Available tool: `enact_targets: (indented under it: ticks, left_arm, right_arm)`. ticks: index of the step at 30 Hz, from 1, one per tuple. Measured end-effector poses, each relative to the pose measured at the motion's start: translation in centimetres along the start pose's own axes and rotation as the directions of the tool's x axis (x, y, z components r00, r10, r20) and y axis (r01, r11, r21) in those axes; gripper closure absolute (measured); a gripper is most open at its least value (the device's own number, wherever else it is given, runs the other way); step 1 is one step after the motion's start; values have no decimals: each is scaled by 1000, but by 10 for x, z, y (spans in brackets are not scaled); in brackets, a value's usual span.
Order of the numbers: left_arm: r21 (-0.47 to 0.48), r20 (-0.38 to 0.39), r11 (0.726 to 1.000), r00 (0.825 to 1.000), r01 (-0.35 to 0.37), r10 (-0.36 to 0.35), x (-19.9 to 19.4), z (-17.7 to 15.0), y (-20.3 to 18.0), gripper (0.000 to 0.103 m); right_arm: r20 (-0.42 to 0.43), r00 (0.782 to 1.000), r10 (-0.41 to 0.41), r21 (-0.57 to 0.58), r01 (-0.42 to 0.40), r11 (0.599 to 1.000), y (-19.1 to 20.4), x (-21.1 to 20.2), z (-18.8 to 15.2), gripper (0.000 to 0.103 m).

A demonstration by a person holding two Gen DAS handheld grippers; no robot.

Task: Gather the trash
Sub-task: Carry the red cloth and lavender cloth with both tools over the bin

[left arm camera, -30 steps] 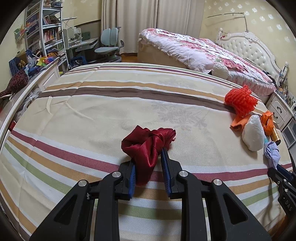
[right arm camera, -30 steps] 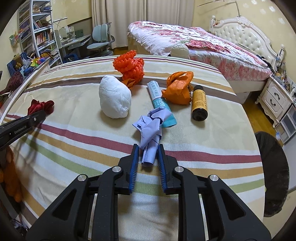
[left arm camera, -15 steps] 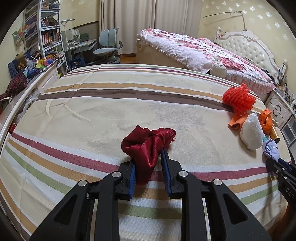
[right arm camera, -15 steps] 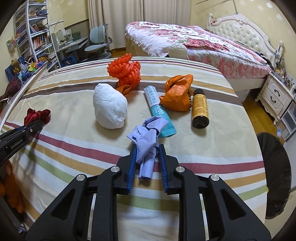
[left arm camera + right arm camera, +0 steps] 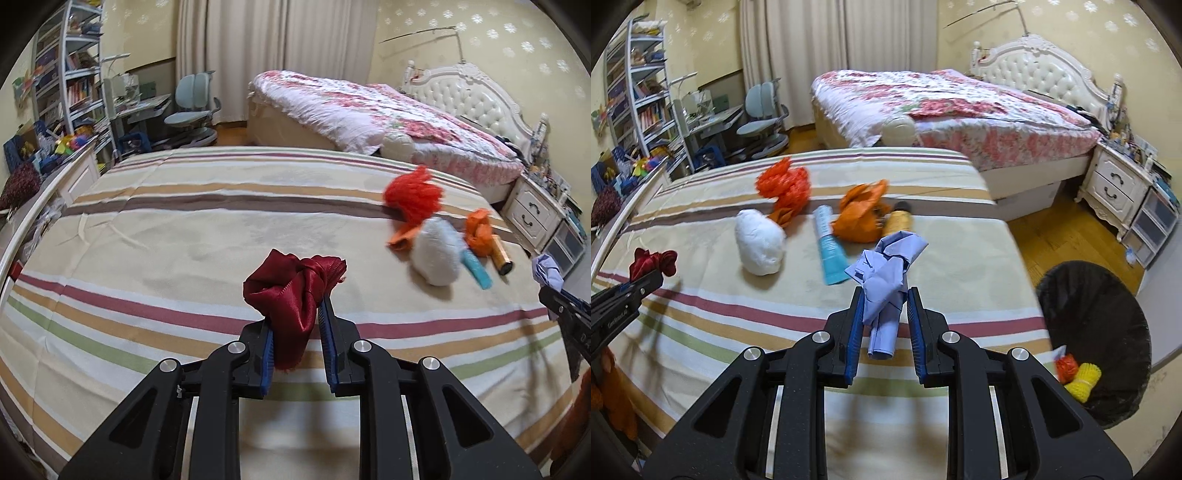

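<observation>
My left gripper [image 5: 295, 314] is shut on a dark red satin cloth [image 5: 291, 291], its jaws still closing tighter, held just above the striped bed [image 5: 147, 229]. A crumpled light blue wad [image 5: 890, 262] is clamped in my shut right gripper [image 5: 885, 295], lifted off the sheet. Each gripper shows at the edge of the other's view: the left gripper [image 5: 646, 280] and the right gripper [image 5: 554, 295]. On the bed lie an orange-red net [image 5: 785, 184], a white wad [image 5: 759, 242], a teal tube [image 5: 831, 251], an orange bag [image 5: 862, 216] and a brown bottle [image 5: 899, 221].
A black-lined trash bin [image 5: 1108, 295] stands on the floor right of the bed, with orange and yellow nets [image 5: 1078, 373] inside. Beyond are a floral bed [image 5: 942, 107], a white nightstand [image 5: 1115, 188], a desk chair [image 5: 192, 107] and shelves [image 5: 74, 92].
The right gripper shut on the blue wad and lifted it off the sheet. Both grippers pulled back and rose slightly with their loads; the bin has come into the right view.
</observation>
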State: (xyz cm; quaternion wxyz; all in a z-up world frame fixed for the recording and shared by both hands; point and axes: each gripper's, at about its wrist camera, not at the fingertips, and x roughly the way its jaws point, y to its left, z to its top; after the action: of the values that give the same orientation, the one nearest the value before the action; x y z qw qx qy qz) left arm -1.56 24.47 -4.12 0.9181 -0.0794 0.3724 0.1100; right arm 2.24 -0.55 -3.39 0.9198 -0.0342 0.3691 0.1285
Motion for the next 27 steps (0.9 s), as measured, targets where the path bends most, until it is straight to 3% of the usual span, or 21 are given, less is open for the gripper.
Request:
enact_targets:
  ticks: [12, 18, 27]
  left_arm:
    - [127, 38, 975, 982, 181, -187, -26, 5, -103, 81]
    - [209, 40, 943, 961, 259, -273, -25, 7, -166, 81]
    - [286, -22, 894, 935, 345, -354, -4, 5, -254, 81]
  right_arm:
    - [42, 988, -148, 139, 140, 980, -96, -29, -9, 81]
    - [31, 979, -201, 197, 191, 962, -138, -33, -19, 81]
    - [2, 963, -268, 266, 258, 929, -189, -32, -32, 81]
